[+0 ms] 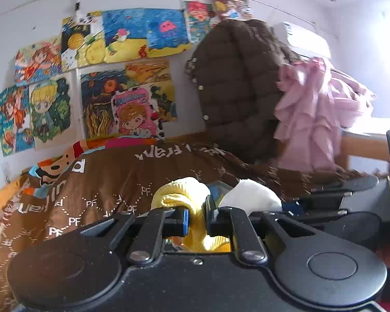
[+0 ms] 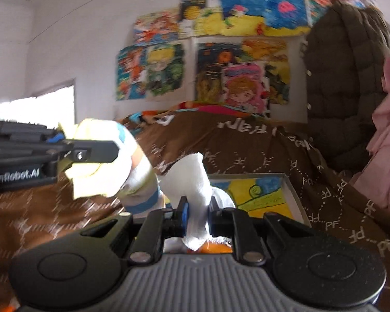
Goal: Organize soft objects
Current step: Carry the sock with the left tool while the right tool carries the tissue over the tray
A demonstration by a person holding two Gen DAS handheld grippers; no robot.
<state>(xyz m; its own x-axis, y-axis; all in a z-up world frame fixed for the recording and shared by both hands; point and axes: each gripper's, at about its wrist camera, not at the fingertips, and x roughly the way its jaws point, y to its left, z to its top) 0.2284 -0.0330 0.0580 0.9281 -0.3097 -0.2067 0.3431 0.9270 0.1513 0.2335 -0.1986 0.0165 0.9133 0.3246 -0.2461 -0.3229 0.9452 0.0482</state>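
Observation:
My left gripper [image 1: 196,219] is shut on a yellow knitted sock [image 1: 180,195], held above the brown quilt [image 1: 104,182]. The same sock shows in the right wrist view [image 2: 96,161], pale yellow and white with blue bands, with the left gripper [image 2: 91,153] clamped on it at the left. My right gripper [image 2: 197,218] is shut on a white sock [image 2: 192,182]. The white sock also shows in the left wrist view [image 1: 249,195], just right of the yellow one. Both socks hang close together above the bed.
A shallow box [image 2: 288,182] holding a yellow and blue drawing lies on the brown quilt [image 2: 273,143]. A brown puffer jacket [image 1: 236,85] and a pink ruffled dress [image 1: 314,109] hang at the right. Drawings [image 1: 127,52] cover the wall.

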